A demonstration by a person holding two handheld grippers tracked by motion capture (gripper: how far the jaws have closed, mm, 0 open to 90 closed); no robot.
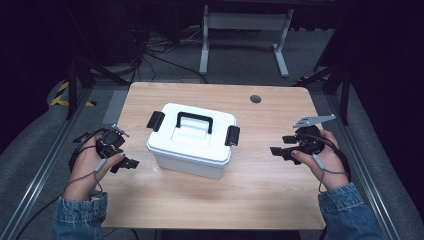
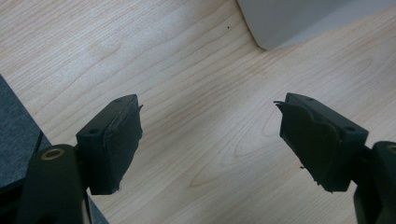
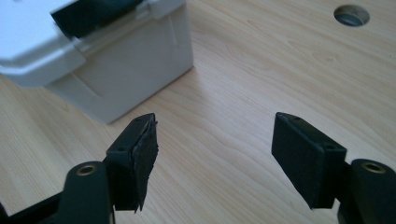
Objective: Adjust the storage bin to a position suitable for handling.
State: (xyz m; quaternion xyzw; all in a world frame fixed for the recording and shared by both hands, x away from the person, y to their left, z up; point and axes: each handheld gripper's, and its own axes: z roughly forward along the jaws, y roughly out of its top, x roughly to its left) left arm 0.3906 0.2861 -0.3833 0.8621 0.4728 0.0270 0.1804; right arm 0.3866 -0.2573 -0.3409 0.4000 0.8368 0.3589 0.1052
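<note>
A white box (image 1: 192, 141) sits near the centre of the high view, on a pale wooden counter (image 1: 260, 195). Its lid is on. A black handle (image 1: 194, 120) lies across the top of the lid, and a black latch (image 1: 155, 121) sits at the box's left end, with a second latch (image 1: 232, 135) at its right end.

To the lower left of the box, the left tool (image 1: 131, 163) is held in a hand (image 1: 90, 165) near the counter's left edge, its tips pointing toward the box but not touching it. In the left gripper view its jaws stand wide apart with bare wood between them, and a corner of the box (image 2: 299, 18) shows at the upper right.

To the right of the box, the right tool (image 1: 276, 150) is held in the other hand (image 1: 325, 160), also apart from the box. In the right gripper view its jaws are wide with nothing between them; the box (image 3: 116, 70) fills the upper left.

A round hole (image 1: 255, 98) marks the counter toward the upper right of the high view. Denim sleeves (image 1: 345, 212) show at the bottom edge.
</note>
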